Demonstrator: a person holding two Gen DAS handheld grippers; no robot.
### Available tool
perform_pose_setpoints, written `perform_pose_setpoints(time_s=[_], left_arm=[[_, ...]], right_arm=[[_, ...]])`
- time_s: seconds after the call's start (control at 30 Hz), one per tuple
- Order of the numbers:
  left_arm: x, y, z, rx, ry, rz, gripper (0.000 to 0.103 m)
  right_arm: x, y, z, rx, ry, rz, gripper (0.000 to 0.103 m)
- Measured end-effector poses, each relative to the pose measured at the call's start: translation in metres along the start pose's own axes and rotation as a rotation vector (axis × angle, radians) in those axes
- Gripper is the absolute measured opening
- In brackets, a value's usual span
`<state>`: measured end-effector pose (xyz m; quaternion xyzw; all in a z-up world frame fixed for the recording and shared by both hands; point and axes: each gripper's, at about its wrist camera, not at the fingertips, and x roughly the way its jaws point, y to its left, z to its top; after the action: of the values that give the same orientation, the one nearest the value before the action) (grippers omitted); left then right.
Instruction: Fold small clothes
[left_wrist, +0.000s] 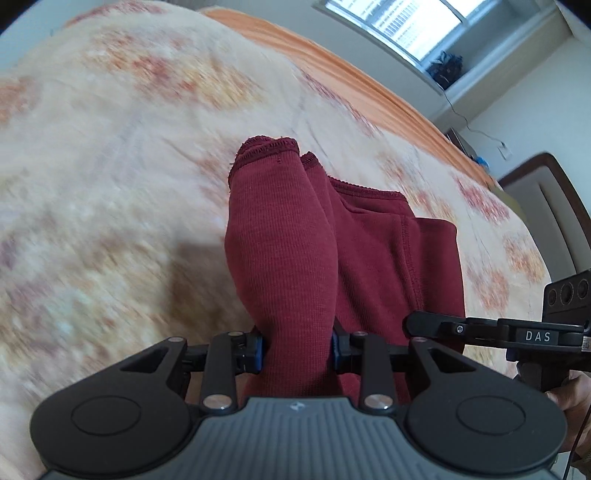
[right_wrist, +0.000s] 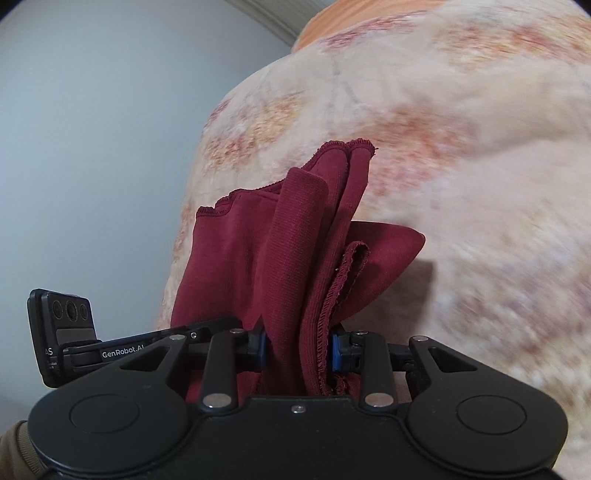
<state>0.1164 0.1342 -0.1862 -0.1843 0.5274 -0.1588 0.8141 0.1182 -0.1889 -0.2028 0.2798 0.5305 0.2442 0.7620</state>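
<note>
A dark red ribbed garment (left_wrist: 343, 240) hangs bunched in folds above the bed. My left gripper (left_wrist: 297, 350) is shut on one bunch of its fabric, the blue pads pressing on both sides. My right gripper (right_wrist: 297, 350) is shut on another bunch of the same garment (right_wrist: 280, 251), with a stitched hem edge running down beside the right pad. Each gripper shows at the edge of the other's view: the right gripper (left_wrist: 517, 336) at the right of the left wrist view, the left gripper (right_wrist: 92, 350) at the left of the right wrist view. They are close together.
A cream blanket with orange-red flower pattern (left_wrist: 129, 166) covers the bed below. An orange bed edge (left_wrist: 332, 62), a window (left_wrist: 413, 22) and a dark wooden headboard (left_wrist: 554, 206) lie beyond. A plain grey wall (right_wrist: 92, 147) fills the left of the right wrist view.
</note>
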Motion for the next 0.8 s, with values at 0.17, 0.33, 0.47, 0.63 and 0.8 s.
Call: perform_pose_setpoints(time_s=[0.17, 0.33, 0.47, 0.63, 0.8], left_arm=[[-0.012, 0.036, 0.052, -0.001, -0.076, 0.033, 0.034], [-0.004, 0.07, 0.087, -0.025, -0.105, 0.053, 0.034], [0.029, 0.107, 0.089, -0.043, -0.08, 0.09, 0.036], [0.069, 0.139, 0.075, -0.085, -0.046, 0.114, 0.041], [0.071, 0.14, 0.076, -0.08, -0.045, 0.097, 0.045]], right_arm=[[0.051, 0.039, 0.054, -0.086, -0.007, 0.035, 0.033], [0.093, 0.061, 0.094, -0.117, -0.009, 0.044, 0.033], [0.138, 0.054, 0.108, -0.107, 0.019, 0.034, 0.033], [0.195, 0.019, 0.09, -0.093, 0.075, -0.029, 0.035], [0.2, -0.001, 0.087, -0.012, 0.062, -0.013, 0.038]])
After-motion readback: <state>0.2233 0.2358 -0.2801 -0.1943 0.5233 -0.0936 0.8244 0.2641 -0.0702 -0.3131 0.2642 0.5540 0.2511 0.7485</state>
